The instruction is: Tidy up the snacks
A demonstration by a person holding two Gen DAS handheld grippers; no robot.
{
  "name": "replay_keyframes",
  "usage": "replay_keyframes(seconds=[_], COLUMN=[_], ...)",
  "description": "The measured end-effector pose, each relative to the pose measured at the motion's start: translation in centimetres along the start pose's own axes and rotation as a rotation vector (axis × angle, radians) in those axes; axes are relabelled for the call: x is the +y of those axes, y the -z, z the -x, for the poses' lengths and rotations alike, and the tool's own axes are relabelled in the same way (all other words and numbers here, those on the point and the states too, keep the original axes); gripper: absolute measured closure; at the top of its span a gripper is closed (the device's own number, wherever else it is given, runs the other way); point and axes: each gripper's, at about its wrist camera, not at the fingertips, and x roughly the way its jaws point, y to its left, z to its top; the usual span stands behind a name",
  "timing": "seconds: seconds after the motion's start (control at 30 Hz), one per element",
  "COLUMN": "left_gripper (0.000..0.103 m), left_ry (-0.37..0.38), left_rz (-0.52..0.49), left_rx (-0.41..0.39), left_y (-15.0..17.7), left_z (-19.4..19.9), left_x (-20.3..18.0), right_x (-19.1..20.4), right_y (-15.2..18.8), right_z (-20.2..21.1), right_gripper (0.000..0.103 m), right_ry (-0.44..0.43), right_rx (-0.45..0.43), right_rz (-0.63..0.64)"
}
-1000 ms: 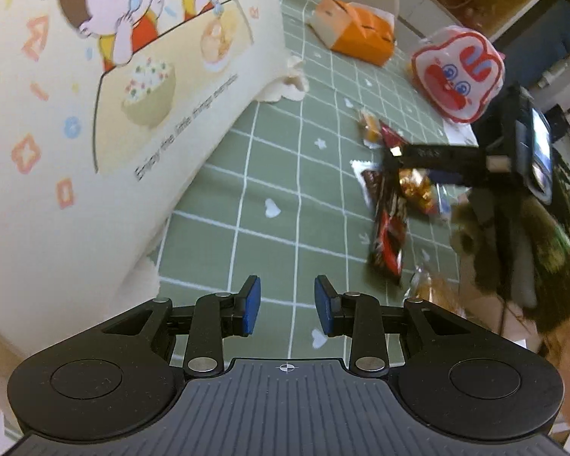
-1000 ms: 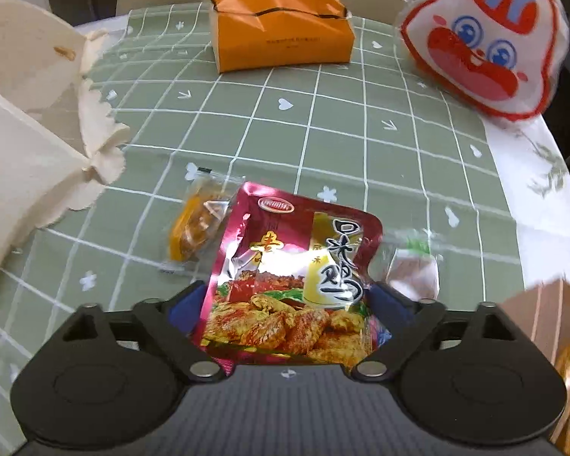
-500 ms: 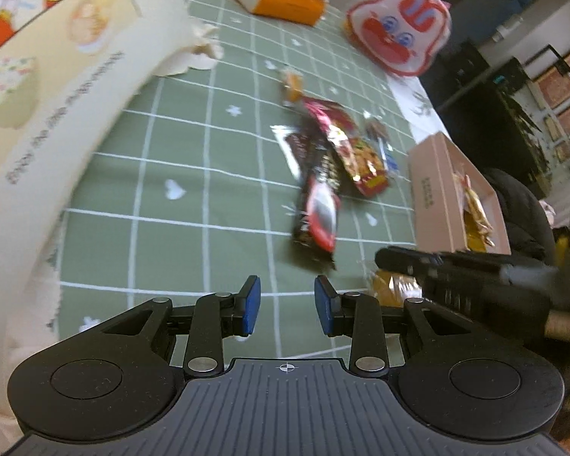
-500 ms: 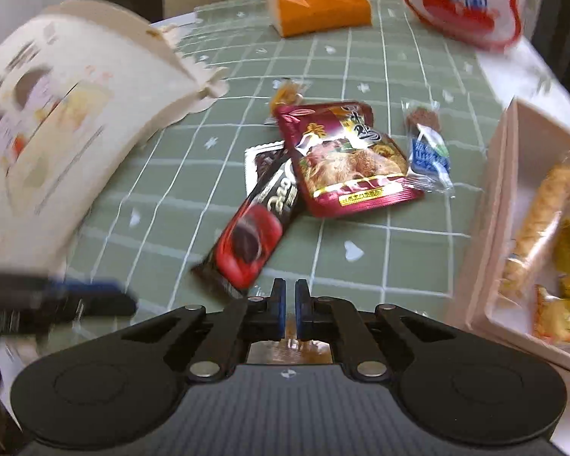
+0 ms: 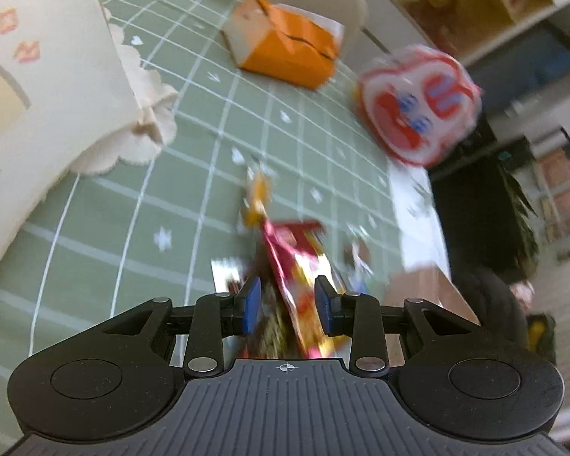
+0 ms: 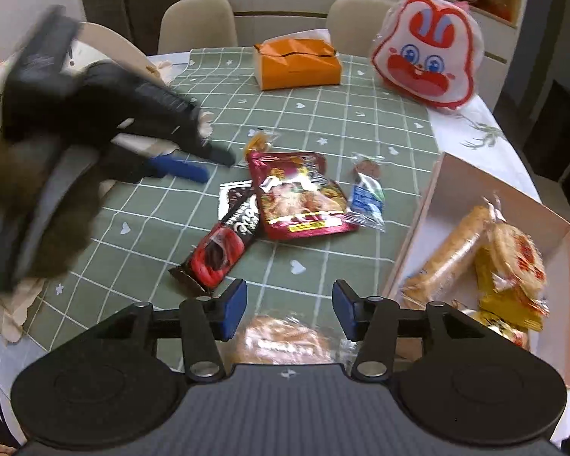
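green white-grid tablecloth (image 6: 323, 121), orange tissue box (image 6: 298, 64), red-white bunny bag (image 6: 427, 51), pink box (image 6: 433, 197)

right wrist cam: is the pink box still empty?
No: the pink box at the right already holds several wrapped snacks, lying inside against its white floor.

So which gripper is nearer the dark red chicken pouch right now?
Left. The left gripper hangs just beside the dark red chicken pouch, fingers open. The right gripper sits further back at the table's near edge, jaws opening over a bread packet.
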Motion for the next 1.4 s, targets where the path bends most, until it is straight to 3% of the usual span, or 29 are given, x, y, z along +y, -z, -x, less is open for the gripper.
replay_keyframes(seconds=[0.1,0.27,0.37,0.4,0.57,0.63,0.7,0.77,0.87,1.0,1.1,1.2,1.3,1.4], left_gripper=[0.068,0.068,0.068,0.068,0.068,0.068,0.068,0.068,0.067,0.067,0.068,0.078,0.079,0.078], left_ry=[-0.007,0.037,0.050,0.053,0.065,0.085,0.112,0.141,0.171,0.185,0.160,0.147,0.138,0.129], left_rz=[-0.010,-0.047,-0.075,-0.076,-0.030,-0.010,-0.002,0.005,-0.001,-0.010,-0.028,-0.014,-0.015,-0.041], left_rx=[0.020,0.077,0.062,0.059,0.067,0.062,0.055,0.065,0.083,0.102,0.092,0.071,0.060,0.046], left_y=[-0.7,-0.1,0.2,0.3,0.4,0.4,0.3,0.4,1.0,1.7,2.6,3.4,3.7,2.6], left_z=[-1.8,-3.8,-3.7,-3.7,-3.6,-3.5,-3.5,-3.7,-3.7,-3.2,-2.0,-0.6,0.4,1.0], left_x=[0.2,0.1,0.1,0.1,1.5,2.2,2.7,3.0,3.1,3.3,3.6,4.4,4.8,4.5], right_x=[-1.5,-4.6,-5.1,-5.1,-3.9,-3.1,-2.7,-2.7,-1.8,0.1,2.0,2.6,2.9,2.7], right_y=[-1.1,-6.9,-10.3,-11.2,-12.1,-11.5,-11.2,-10.7,-8.8,-6.6,-4.9,-3.6,-2.8,-2.3], right_z=[0.2,-3.2,-7.9,-9.9,-17.1,-17.5,-17.0,-16.7,-15.8,-13.8,-12.5,-11.5,-10.7,-10.1], right_gripper=[0.053,0.055,0.077,0.077,0.079,0.079,0.079,0.083,0.083,0.088,0.095,0.095,0.095,0.090], right_ry=[0.029,0.081,0.155,0.185,0.248,0.260,0.218,0.112,0.093,-0.044,-0.061,-0.121,-0.169,-0.159], right_rx=[-0.026,-0.041,0.000,0.020,0.134,0.108,0.119,0.170,0.170,0.179,0.166,0.166,0.175,0.180], right_rz=[-0.012,0.008,0.084,0.109,0.229,0.262,0.267,0.222,0.233,0.217,0.245,0.222,0.191,0.156])
